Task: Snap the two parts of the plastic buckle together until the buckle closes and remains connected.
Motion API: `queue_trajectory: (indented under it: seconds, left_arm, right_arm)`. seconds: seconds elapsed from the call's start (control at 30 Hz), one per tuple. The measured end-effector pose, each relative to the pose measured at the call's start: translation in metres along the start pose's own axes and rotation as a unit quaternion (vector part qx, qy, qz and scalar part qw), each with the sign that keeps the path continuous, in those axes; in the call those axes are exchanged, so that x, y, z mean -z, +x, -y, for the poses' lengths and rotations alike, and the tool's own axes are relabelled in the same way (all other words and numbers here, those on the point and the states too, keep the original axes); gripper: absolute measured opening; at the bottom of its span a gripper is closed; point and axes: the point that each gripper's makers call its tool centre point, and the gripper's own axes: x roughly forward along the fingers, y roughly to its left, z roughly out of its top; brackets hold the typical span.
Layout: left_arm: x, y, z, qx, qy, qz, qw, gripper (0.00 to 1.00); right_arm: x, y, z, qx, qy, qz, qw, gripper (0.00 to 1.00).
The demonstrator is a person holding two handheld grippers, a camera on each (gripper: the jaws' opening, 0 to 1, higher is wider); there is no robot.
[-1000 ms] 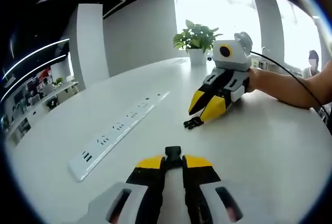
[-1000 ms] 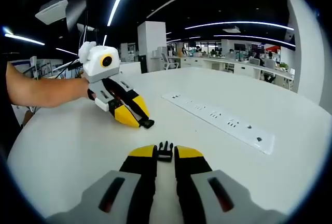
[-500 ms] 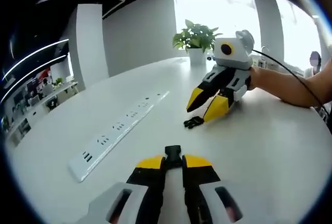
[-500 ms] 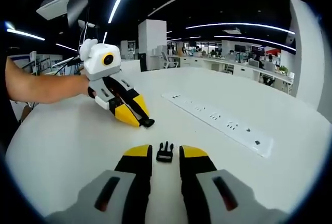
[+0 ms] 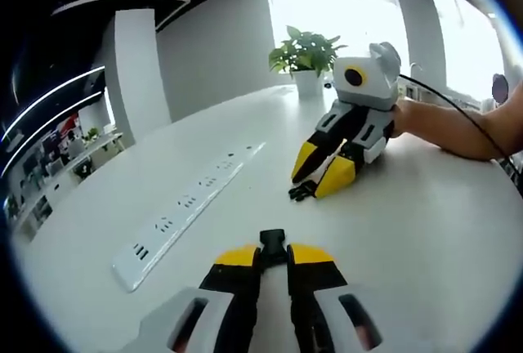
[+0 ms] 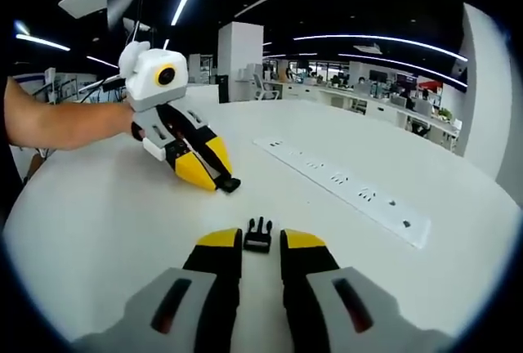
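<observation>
Since a second ago the right gripper has parted narrowly around the pronged black plastic buckle half, low centre on the round white table. Left gripper clamps the black socket half. A long white power strip runs toward an open-plan office.

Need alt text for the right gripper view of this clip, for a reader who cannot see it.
The right gripper rises from the bottom edge, its yellow-tipped jaws flanking a black pronged buckle part on a white table. Beyond it, the left gripper, held in a person's hand, grips the other buckle part at its tips. A white power strip lies to the right.
</observation>
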Motion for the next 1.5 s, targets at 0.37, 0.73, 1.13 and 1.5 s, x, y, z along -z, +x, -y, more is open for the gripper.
queue_trajectory:
  seconds: [0.37,0.73,1.13,1.5]
  left_arm:
    - [-0.0004,0.0007,-0.0004,0.0,0.006,-0.003,1.0,0.12]
    - [0.0,-0.0001,0.0002,-0.001,0.002,0.0,1.0,0.12]
    - [0.0009,0.0006,0.0004,0.002,-0.013,0.003,0.9999,0.11]
    - [-0.0002,0.0003,0.0005,0.006,0.002,0.005,1.0,0.11]
  right_arm:
    - [0.0001,0.0014,-0.0015,-0.001,-0.002,0.001,1.0,0.16]
    - [0.0004,0.0012,-0.0034,-0.005,-0.002,0.0,1.0,0.13]
    - [0.001,0.0013,-0.0029,-0.005,-0.001,0.0,1.0,0.12]
    - [-0.0008,-0.0012,-0.0082,-0.001,-0.007,0.005,1.0,0.11]
